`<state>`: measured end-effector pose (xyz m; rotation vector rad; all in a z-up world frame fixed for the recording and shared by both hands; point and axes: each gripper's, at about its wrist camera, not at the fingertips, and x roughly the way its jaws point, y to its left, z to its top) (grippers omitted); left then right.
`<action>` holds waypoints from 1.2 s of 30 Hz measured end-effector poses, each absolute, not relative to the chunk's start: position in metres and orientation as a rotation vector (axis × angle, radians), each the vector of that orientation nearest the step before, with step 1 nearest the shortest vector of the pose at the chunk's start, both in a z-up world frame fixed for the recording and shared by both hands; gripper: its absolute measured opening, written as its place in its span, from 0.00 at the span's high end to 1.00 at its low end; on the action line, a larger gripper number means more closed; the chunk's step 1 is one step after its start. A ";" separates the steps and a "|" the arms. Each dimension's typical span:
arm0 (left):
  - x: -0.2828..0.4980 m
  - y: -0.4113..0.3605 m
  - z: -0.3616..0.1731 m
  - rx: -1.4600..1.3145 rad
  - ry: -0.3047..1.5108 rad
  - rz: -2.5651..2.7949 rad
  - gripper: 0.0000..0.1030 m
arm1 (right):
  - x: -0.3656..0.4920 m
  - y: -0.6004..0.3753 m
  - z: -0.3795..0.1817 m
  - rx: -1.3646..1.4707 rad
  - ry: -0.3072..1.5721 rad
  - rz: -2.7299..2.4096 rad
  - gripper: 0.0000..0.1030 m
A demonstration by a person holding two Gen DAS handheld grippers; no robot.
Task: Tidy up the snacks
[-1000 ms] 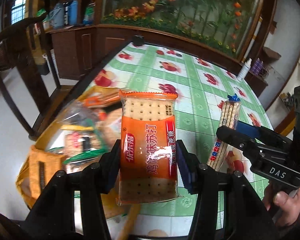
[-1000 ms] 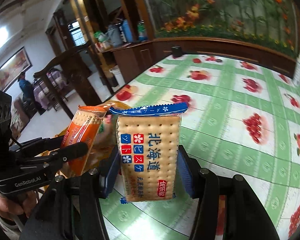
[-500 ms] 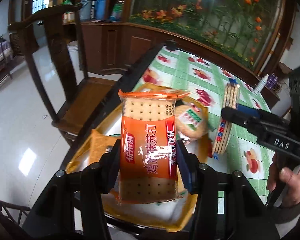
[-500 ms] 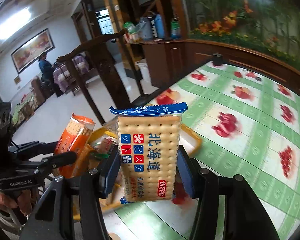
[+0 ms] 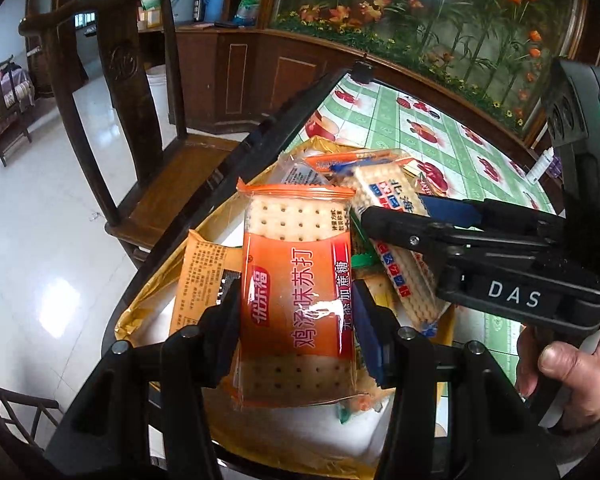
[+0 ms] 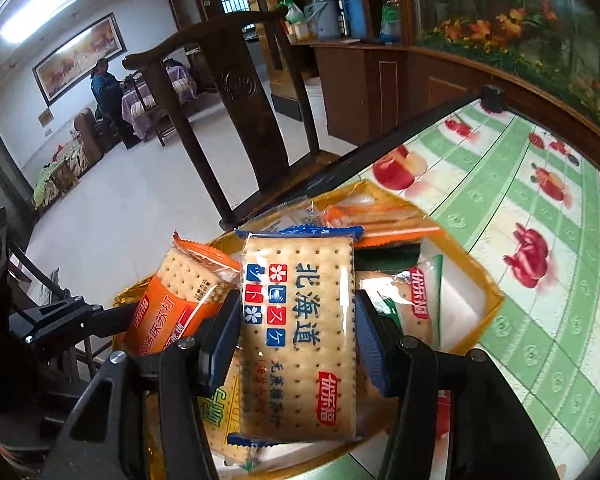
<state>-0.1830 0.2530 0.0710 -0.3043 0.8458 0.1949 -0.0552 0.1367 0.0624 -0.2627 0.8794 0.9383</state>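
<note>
Orange cracker pack (image 5: 296, 296) clamped upright in left gripper (image 5: 296, 320), blue cracker pack (image 6: 298, 332) clamped in right gripper (image 6: 296, 340), both over gold tray (image 6: 486, 288) of snacks beneath.

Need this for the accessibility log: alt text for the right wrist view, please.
The right tool is shut on a blue-trimmed cracker pack, held upright over a gold tray of other snack packs at the edge of a green fruit-print table. At left, the left tool holds an orange cracker pack; a dark wooden chair stands behind.
</note>
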 end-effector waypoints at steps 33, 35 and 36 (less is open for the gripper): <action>-0.180 0.215 0.085 -0.112 0.626 0.382 0.11 | -0.084 0.051 0.084 -0.083 0.648 0.763 0.21; -0.180 0.213 0.085 -0.109 0.618 0.391 0.10 | -0.085 0.046 0.083 -0.074 0.645 0.754 0.21; -0.180 0.212 0.086 -0.107 0.615 0.395 0.10 | -0.085 0.043 0.083 -0.067 0.645 0.749 0.21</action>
